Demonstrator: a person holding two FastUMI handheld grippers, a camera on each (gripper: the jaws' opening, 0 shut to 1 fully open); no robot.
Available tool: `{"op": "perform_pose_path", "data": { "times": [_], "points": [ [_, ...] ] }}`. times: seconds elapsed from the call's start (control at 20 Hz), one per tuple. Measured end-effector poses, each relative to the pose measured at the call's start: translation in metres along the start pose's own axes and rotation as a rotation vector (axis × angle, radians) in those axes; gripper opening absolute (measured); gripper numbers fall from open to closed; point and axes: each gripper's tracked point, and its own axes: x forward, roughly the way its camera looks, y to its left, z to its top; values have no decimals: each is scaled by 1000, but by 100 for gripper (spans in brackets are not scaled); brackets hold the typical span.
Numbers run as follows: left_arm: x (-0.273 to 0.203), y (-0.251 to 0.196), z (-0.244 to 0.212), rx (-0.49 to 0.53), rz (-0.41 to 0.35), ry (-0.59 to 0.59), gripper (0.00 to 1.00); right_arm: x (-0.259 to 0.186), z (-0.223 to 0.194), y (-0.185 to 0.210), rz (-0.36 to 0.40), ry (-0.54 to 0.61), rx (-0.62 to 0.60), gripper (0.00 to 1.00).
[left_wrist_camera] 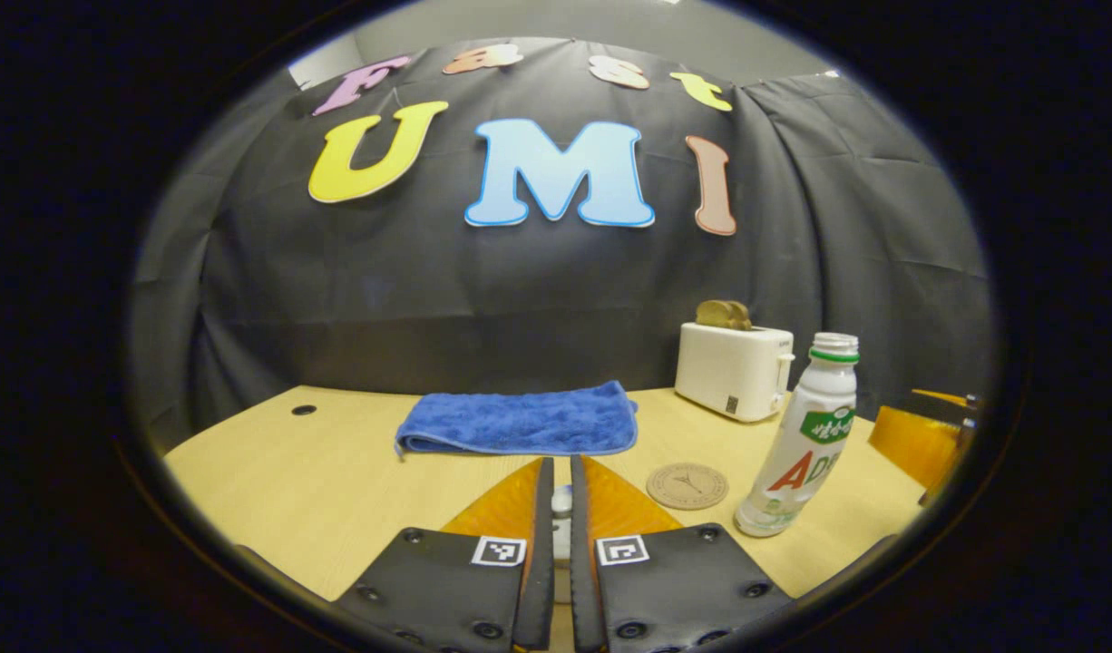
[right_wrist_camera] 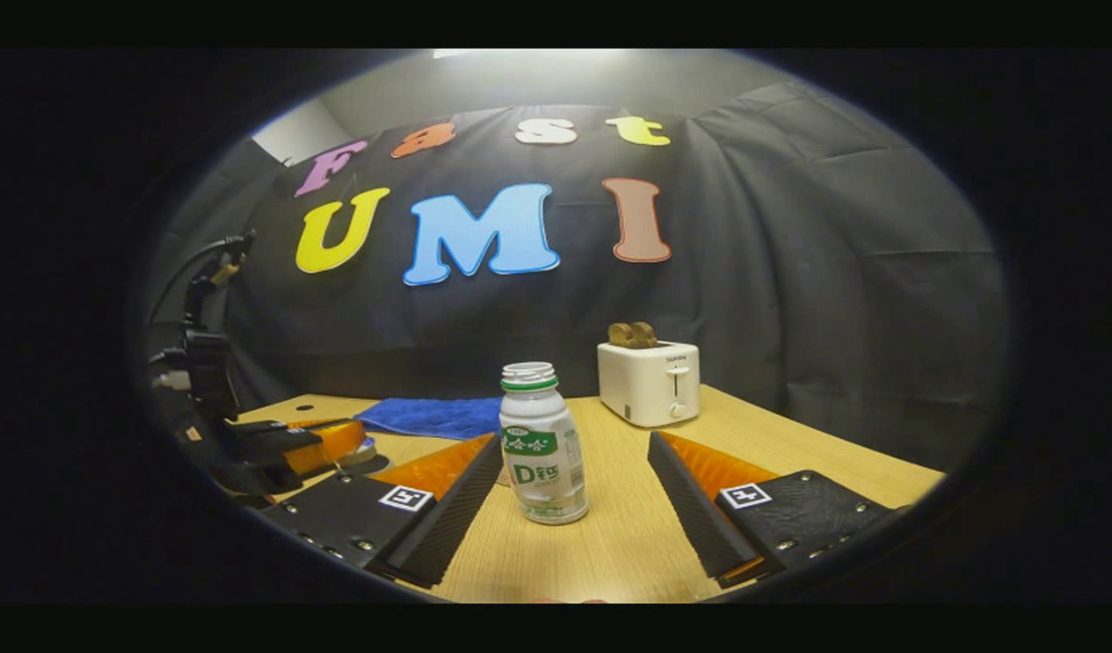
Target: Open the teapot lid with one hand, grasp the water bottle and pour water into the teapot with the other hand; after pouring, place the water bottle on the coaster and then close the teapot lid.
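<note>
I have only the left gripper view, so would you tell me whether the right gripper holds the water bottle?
Observer: No. The right gripper is open, one finger on either side of the water bottle and both apart from it.
Operator: Thank you. How does my left gripper look from that side?
Observer: The left gripper sits low over the table at the far left, with a pale thing just under its fingers.

Left claw [left_wrist_camera: 560, 508] with square coded tags, screws, right claw [right_wrist_camera: 574, 494] alike
</note>
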Motion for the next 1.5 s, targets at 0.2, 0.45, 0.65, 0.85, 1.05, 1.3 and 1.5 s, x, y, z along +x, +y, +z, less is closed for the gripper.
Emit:
{"op": "perform_pose_path", "data": {
  "times": [0.2, 0.45, 0.65, 0.85, 1.05, 1.3, 1.5],
  "points": [
    [-18, 2, 23, -19, -11, -33, 18, 4, -1, 5, 8, 5, -16, 99],
    [-46, 14, 45, -54, -15, -64, 14, 17, 2, 14, 27, -2, -84, 99],
    [-68, 26, 48, -59, -3, -75, 18, 32, 1, 20, 40, -4, -119, 99],
    [-88, 38, 44, -70, 12, -74, 18, 51, -9, 19, 38, 26, -133, 99],
    [-99, 50, 38, -73, 29, -62, 18, 61, -24, 25, 58, 75, -107, 99],
    [-107, 60, 32, -79, 48, -53, 18, 65, -44, 31, 76, 146, -92, 84],
    [-111, 64, 28, -84, 53, -48, 18, 67, -54, 29, 75, 183, -90, 95]
  ]
}}
